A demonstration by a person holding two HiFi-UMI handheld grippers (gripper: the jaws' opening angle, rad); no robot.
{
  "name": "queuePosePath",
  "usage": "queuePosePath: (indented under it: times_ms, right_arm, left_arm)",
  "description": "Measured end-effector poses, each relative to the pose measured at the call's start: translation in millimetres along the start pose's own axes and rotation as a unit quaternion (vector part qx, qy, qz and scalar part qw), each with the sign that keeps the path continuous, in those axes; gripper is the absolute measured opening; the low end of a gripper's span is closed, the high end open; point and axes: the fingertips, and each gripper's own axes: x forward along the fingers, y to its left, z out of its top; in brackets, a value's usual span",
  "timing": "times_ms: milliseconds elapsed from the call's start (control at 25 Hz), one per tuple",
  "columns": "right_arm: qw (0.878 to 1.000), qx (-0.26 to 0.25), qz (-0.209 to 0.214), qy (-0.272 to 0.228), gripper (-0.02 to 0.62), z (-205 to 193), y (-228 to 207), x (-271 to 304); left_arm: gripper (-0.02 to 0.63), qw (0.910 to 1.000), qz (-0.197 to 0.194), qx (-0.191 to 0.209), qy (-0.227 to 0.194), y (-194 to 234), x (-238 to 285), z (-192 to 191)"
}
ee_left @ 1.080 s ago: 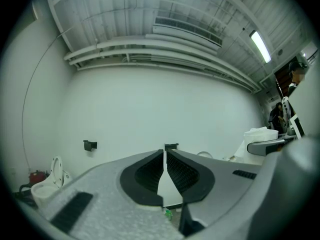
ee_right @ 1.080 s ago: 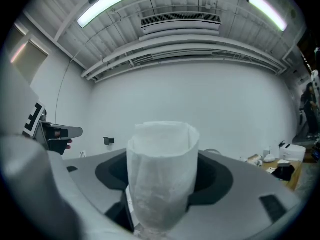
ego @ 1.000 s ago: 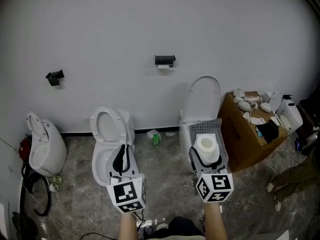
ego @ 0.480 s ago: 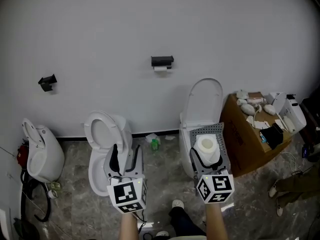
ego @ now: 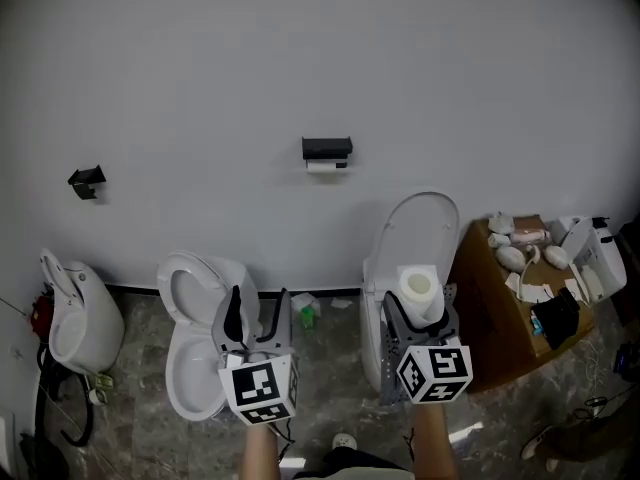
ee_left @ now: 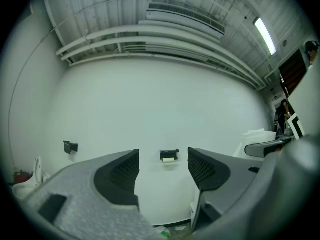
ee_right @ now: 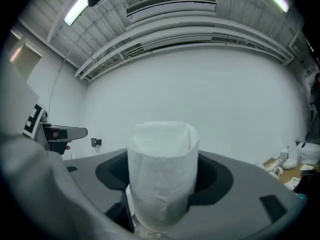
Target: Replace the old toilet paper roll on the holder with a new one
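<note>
Right gripper view: right tool (ee_right: 161,184) clasps the new roll (ee_right: 161,151) by its sides; it looks light, soft, crushable. Left tool (ee_left: 162,166), jaws just opened, holds nothing.

Left gripper (ego: 259,306) jaws newly apart, empty; wall holder (ego: 327,149) now nearer.

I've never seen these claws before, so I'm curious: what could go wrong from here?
The right claw grips the new roll by its soft sides, so it could squash or slip out. The wall holder still carries the old roll; the left claw, just opened and empty, must clear it first and might drop it.
</note>
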Motion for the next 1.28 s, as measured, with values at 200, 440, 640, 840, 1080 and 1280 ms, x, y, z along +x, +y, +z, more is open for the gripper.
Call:
queuePosePath:
  times_ms: [200, 440, 640, 840, 1080, 1280]
  right_arm:
    - [1.0, -0.001, 0.012, -0.004, 0.305, 4, -32, 50]
    - [1.0, 0.007, 0.015, -0.001, 0.305, -2, -56, 92]
    - [1.0, 0.014, 0.014, 0.005, 0.305, -14, -64, 131]
    - [1.0, 0.015, 0.008, 0.003, 0.305, -19, -70, 182]
    - [1.0, 0.01, -0.003, -0.004, 0.305, -11, -73, 262]
    - [1.0, 0.008, -0.019, -0.011, 0.305, -4, -75, 323]
  left_arm:
    - [0.285, 0.9999, 0.015, 0.004, 0.001, -12, 51, -2]
    - [0.285, 0.9996, 0.023, 0.013, 0.015, -14, 93, -14]
    - [0.285, 0.9994, 0.02, 0.019, 0.02, -7, 132, -24]
    - [0.285, 0.9994, 0.014, 0.026, 0.019, 6, 182, -35]
    - [0.285, 0.9995, -0.002, 0.028, 0.016, 32, 265, -41]
    - [0.285, 0.9993, -0.022, 0.031, 0.009, 50, 332, -37]
